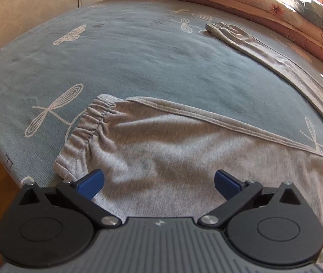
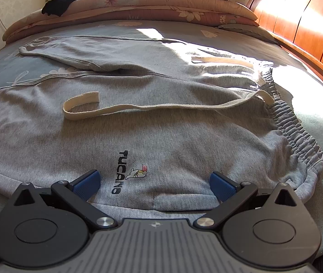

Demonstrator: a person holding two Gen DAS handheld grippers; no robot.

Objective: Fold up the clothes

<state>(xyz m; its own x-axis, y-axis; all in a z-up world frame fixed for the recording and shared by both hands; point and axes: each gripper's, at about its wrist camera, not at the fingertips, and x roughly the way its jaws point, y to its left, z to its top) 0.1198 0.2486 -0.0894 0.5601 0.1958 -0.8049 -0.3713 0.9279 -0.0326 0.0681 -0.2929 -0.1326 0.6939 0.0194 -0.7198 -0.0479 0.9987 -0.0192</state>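
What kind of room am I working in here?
Most likely a home bedroom: the grey sweatpants lie spread on a bed sheet, with folded quilts stacked behind and a wooden headboard alongside.

Both wrist views low, close over grey sweatpants (image 1: 184, 154), facing headward.

Left claw (image 1: 159, 179) spread wide, seemingly above grey trousers (image 1: 161, 150)

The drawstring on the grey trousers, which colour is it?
The drawstring is cream, off-white, against the grey trousers. It shows best in the right wrist view.
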